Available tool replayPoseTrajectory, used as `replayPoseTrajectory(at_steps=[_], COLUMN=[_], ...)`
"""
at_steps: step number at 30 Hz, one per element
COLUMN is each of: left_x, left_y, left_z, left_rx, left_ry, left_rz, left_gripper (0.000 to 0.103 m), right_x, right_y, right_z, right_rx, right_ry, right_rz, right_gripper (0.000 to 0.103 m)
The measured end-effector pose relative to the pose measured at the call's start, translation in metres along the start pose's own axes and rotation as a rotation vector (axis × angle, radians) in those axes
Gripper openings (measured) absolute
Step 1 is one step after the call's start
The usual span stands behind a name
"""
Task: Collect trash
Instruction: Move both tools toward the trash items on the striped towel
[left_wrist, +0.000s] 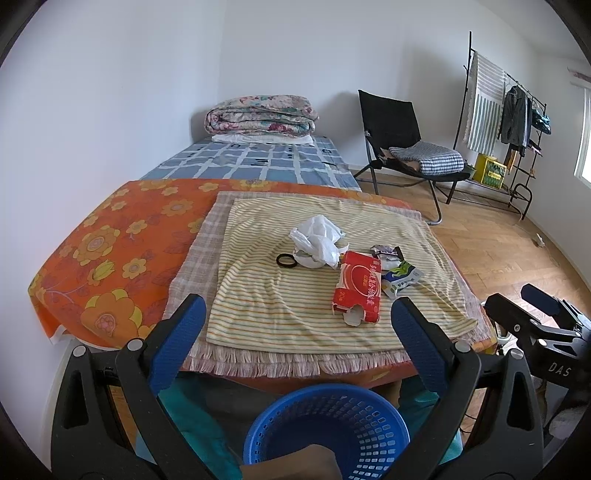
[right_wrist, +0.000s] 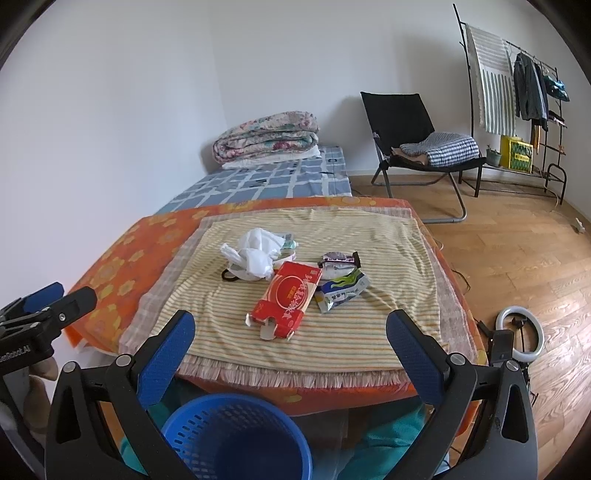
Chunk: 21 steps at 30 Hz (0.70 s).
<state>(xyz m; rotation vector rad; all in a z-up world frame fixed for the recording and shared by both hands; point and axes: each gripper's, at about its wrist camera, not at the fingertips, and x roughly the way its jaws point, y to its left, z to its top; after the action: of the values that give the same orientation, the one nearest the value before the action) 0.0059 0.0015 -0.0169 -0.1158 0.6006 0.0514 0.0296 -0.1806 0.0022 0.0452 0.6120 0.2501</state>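
Note:
Trash lies on a striped yellow cloth (left_wrist: 295, 295) over the table: a red carton (left_wrist: 357, 287) (right_wrist: 286, 297), a crumpled white plastic bag (left_wrist: 319, 240) (right_wrist: 251, 254), a green and white wrapper (left_wrist: 400, 277) (right_wrist: 341, 290), a dark wrapper (left_wrist: 386, 252) (right_wrist: 338, 258) and a black hair tie (left_wrist: 286, 260) (right_wrist: 229, 275). A blue mesh basket (left_wrist: 327, 430) (right_wrist: 236, 435) sits below the table's near edge. My left gripper (left_wrist: 297, 314) is open and empty, short of the carton. My right gripper (right_wrist: 291, 328) is open and empty, just short of the carton.
An orange floral cloth (left_wrist: 110, 258) covers the table. Behind it is a bed (left_wrist: 251, 158) with a folded quilt (left_wrist: 260, 114). A black chair (left_wrist: 402, 147) and a clothes rack (left_wrist: 509, 122) stand at the right wall. A ring light (right_wrist: 521, 332) lies on the wooden floor.

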Motion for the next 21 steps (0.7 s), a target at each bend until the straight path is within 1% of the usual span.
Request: replayPoseTrajectory(at_steps=[21], left_x=[0.0014], left_y=[-0.0001], left_z=[-0.0011], left_rx=[-0.002], left_ry=[0.004], left_rz=[0.002], left_gripper=[0.102], right_x=[0.0063], right_y=[-0.0031], right_z=[-0.0063], right_rx=[0.014], right_ry=[0.025], right_rz=[0.001], right_gripper=[0.103])
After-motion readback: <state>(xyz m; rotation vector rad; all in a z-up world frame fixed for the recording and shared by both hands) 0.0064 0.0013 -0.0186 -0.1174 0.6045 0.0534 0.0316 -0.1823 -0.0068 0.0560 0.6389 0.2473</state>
